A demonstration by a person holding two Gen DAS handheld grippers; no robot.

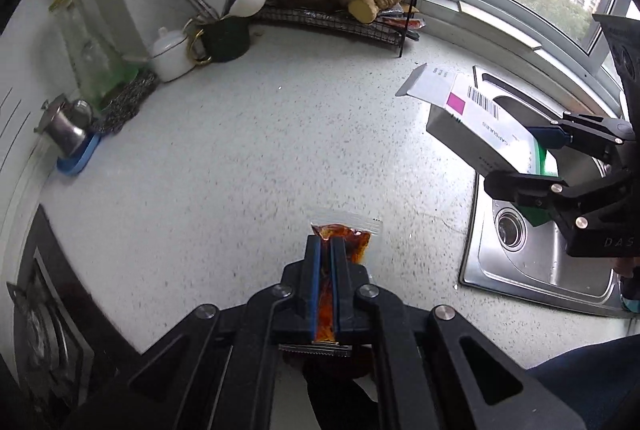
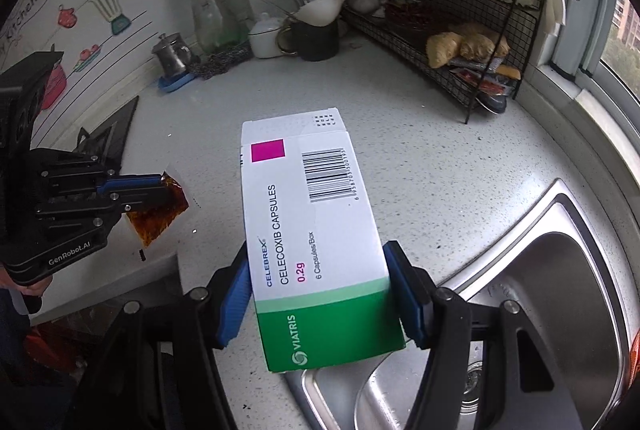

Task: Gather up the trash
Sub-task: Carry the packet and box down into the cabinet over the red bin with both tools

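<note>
My left gripper is shut on a clear sachet of red chilli oil, held above the speckled white counter; the sachet's top pokes out past the blue pads. The same left gripper shows at the left of the right wrist view, the sachet hanging from it. My right gripper is shut on a white and green capsule box, one blue pad on each long side, its end flap open. In the left wrist view the box and right gripper hover over the sink's left edge.
A steel sink lies at the right. At the back stand a black wire rack with ginger, a dark utensil mug, a white lidded pot, a glass bottle and a steel pot. A gas hob sits front left.
</note>
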